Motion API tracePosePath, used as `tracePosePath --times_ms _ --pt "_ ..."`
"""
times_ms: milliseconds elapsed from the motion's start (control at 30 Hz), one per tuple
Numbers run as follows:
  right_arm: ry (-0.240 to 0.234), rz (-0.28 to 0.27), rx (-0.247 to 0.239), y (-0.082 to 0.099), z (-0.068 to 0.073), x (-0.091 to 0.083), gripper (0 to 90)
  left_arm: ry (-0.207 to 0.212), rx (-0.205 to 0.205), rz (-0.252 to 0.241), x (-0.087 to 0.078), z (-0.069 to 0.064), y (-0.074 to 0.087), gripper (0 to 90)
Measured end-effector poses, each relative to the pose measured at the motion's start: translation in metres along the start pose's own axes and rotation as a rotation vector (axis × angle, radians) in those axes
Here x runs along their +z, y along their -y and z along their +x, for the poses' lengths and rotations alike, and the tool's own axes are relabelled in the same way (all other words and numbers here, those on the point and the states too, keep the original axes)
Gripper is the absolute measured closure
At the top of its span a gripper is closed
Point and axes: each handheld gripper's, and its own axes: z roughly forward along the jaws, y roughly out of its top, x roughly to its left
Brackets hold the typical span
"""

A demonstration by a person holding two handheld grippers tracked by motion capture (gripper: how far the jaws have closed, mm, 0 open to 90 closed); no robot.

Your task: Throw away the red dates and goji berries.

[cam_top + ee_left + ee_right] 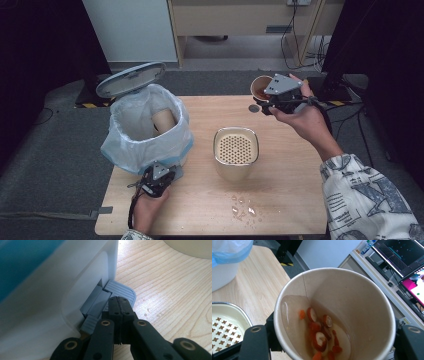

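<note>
On the table, right fingers (265, 102) clamp a soft, sloshing paper cup (334, 315) at one o'clock, left fingers (120, 305) clenched on the bin pedal (120, 290).

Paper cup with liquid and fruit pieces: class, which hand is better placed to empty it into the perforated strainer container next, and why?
Right. The right gripper already grips the paper cup near the strainer container; the left gripper is shut, pressing the bin's pedal.

Cream perforated strainer box (236, 152) mid-table, spilled droplets (243, 207) nearby.
</note>
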Motion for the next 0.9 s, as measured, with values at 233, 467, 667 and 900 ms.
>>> tracePosePath --times_ms 233,467,667,900 --pt "0.009 0.018 -0.022 0.003 0.0 0.001 30.0 0.001 -0.001 0.0 0.0 0.0 0.0 89.5" --pt "0.018 0.022 -0.097 -0.006 0.005 0.0 30.0 0.0 -0.001 0.0 0.0 0.0 0.0 89.4" --pt "0.024 0.031 -0.154 -0.01 0.008 0.0 30.0 0.002 -0.003 0.0 0.0 0.0 0.0 89.5" --pt "0.027 0.029 -0.192 -0.012 0.013 0.0 30.1 0.002 -0.003 0.0 0.0 0.0 0.0 89.5"
